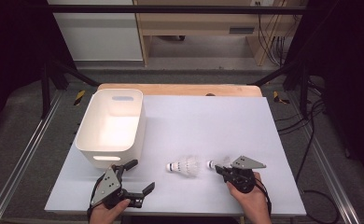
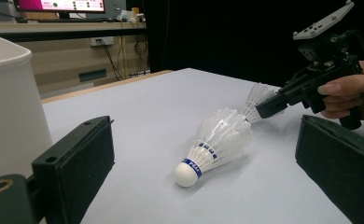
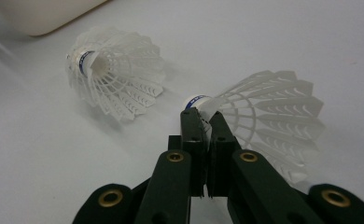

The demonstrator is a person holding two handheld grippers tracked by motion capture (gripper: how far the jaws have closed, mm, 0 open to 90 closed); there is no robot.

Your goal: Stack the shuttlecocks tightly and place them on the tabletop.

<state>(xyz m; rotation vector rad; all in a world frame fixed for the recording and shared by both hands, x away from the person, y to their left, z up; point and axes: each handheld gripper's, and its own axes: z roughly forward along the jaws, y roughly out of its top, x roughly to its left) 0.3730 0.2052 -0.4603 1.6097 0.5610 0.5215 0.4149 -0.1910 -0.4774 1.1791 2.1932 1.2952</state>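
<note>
Right gripper (image 3: 203, 114) clamped on my white feathered shuttlecock (image 3: 264, 112); white plastic bin (image 1: 110, 123) lies far left.

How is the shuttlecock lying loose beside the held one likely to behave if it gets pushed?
The loose shuttlecock probably rolls in a curve instead of sliding, since it lies on its side on its flared feather skirt and round cork. It looks very light, so a nudge may send it far across the smooth table. The thin feathers would likely bend or crush under a firm squeeze.
</note>
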